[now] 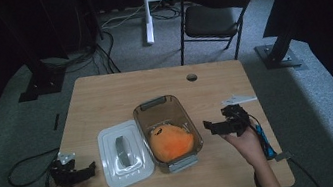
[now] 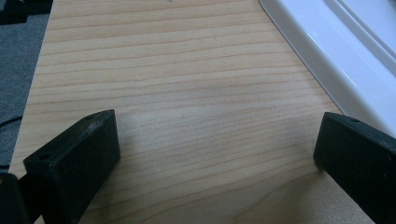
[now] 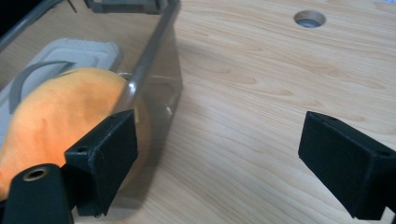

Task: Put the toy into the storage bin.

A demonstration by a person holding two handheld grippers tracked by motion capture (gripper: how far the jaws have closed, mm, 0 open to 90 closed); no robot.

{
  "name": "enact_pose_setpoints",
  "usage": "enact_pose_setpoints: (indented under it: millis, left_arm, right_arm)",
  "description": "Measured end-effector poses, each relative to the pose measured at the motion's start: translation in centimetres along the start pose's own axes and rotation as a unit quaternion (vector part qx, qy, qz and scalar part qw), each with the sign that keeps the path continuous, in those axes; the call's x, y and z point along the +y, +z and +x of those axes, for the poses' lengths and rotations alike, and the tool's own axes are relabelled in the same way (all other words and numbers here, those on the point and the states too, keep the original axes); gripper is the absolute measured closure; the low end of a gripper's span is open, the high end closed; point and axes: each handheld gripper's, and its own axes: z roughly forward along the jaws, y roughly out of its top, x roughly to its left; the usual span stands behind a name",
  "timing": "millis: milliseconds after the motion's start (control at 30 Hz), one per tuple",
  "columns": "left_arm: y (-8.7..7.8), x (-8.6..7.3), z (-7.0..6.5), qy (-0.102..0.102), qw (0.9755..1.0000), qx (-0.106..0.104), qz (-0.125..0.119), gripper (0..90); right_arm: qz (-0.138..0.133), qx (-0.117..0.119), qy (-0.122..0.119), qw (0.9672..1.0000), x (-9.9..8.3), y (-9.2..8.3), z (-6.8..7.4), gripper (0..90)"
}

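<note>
A clear plastic container (image 1: pixel 143 112) with grey clips stands mid-table, and an orange plush toy (image 1: pixel 171 142) lies inside it. Its white lid (image 1: pixel 116 170) with a grey handle (image 1: pixel 122 150) rests flat just left of it. My left gripper (image 1: pixel 84 171) hovers open over bare wood left of the lid, whose white edge (image 2: pixel 317 51) runs past its right jaw. My right gripper (image 1: pixel 213 126) is open just right of the container. In the right gripper view the container wall (image 3: pixel 159 79) and the orange plush toy (image 3: pixel 56 112) sit beside the left jaw. Nothing is between either pair of jaws.
The wooden table (image 1: pixel 104 98) has a cable hole (image 1: pixel 191 77) near its far edge. A small white piece (image 1: pixel 238 98) lies at the right side. A black chair (image 1: pixel 213 15) stands behind the table. Cables trail on the grey carpet at the left.
</note>
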Motion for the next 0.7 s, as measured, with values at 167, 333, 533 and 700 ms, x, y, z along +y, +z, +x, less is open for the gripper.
enact_pose_setpoints:
  millis: [167, 333, 533, 700]
  left_arm:
    - [0.0, 0.0, 0.0, 0.0, 1.0, 0.0, 0.0, 0.7]
    - [0.0, 0.0, 0.0, 0.0, 1.0, 0.0, 0.0, 0.7]
    - [0.0, 0.0, 0.0, 0.0, 1.0, 0.0, 0.0, 0.7]
    - [0.0, 0.0, 0.0, 0.0, 1.0, 0.0, 0.0, 0.7]
  right_arm:
    - [0.002, -0.013, 0.013, 0.9998, -0.9, -0.6, -1.3, 11.1]
    - [0.005, -0.023, 0.026, 0.9994, -2.1, -1.3, -2.5, 11.1]
    - [0.011, -0.033, 0.041, 0.9986, -3.5, -1.7, -3.8, 11.1]
    - [0.013, -0.044, 0.051, 0.9977, -4.6, -2.1, -4.7, 11.1]
